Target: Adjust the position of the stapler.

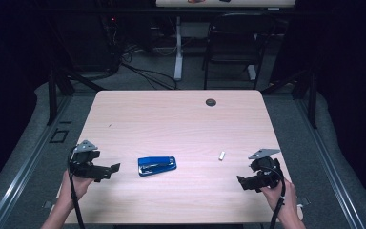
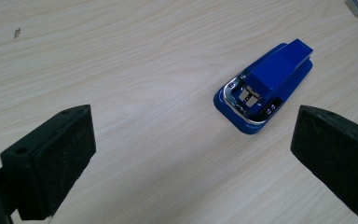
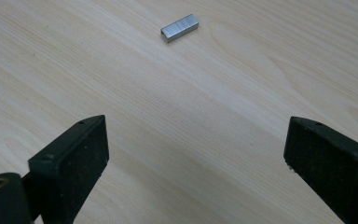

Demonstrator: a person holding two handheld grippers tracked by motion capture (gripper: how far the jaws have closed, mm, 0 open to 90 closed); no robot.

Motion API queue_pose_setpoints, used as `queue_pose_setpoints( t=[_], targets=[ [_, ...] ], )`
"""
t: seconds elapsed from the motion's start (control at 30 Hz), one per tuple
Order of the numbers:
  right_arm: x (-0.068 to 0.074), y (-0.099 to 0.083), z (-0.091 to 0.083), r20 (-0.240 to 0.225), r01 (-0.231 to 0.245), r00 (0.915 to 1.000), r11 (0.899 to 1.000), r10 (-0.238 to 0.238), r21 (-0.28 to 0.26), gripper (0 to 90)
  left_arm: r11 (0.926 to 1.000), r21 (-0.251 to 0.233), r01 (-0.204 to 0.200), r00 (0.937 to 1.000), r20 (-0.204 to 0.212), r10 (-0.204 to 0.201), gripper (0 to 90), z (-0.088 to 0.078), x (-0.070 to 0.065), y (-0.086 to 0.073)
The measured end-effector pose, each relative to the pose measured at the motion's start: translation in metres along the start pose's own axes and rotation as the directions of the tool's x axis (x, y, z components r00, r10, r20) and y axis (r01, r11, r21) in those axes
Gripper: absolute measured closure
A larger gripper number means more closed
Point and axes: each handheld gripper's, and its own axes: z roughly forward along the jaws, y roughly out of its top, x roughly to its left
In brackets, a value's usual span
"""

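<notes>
The left gripper [image 1: 109,171] and right gripper [image 1: 244,181] hover at the near edge of the pale wood-grain table [image 1: 171,114], each held in a hand cut off by the frame, jaws spread wide and empty. Between them lies a flat blue plastic stapler [image 2: 263,88]; right of it, apart, a small silvery strip of staples [image 3: 180,27]. Farther off sits a dark round grommet [image 1: 211,102], its detail unclear.
</notes>
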Motion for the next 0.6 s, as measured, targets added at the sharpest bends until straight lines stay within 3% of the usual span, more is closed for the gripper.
queue_pose_setpoints(
  t=[0.13,0.23,0.37,0.53,0.57,0.6],
  targets=[
    [-0.003,0.000,0.004,-0.020,-0.008,0.9998,1.000,0.008,-0.002,6.7,0.9998,0.014,0.010,0.9998,0.018,-0.010,0.2,0.011,0.007,0.001],
    [-0.003,0.002,0.003,-0.019,0.030,0.9994,0.999,-0.031,-0.022,9.9,0.9998,0.020,-0.006,0.9990,0.044,0.005,0.2,0.013,0.008,0.004],
    [0.000,0.005,-0.001,-0.009,0.048,0.9988,0.998,-0.048,-0.038,9.7,0.9997,-0.013,-0.020,0.9977,0.065,0.020,0.1,0.010,0.006,0.007],
    [0.000,0.003,0.006,-0.030,0.045,0.9985,0.999,-0.045,0.013,8.2,0.9977,0.013,-0.067,0.9947,0.078,0.066,0.1,0.022,0.003,0.010],
    [-0.001,0.001,0.007,-0.040,0.036,0.9986,0.999,-0.035,0.021,8.2,0.9980,0.004,-0.063,0.9910,0.119,0.063,0.2,0.024,0.002,0.011],
    [-0.001,0.001,0.007,-0.029,0.043,0.9987,0.999,-0.042,0.025,8.2,0.9980,0.004,-0.063,0.9910,0.119,0.063,0.2,0.024,0.002,0.011]
  ],
)
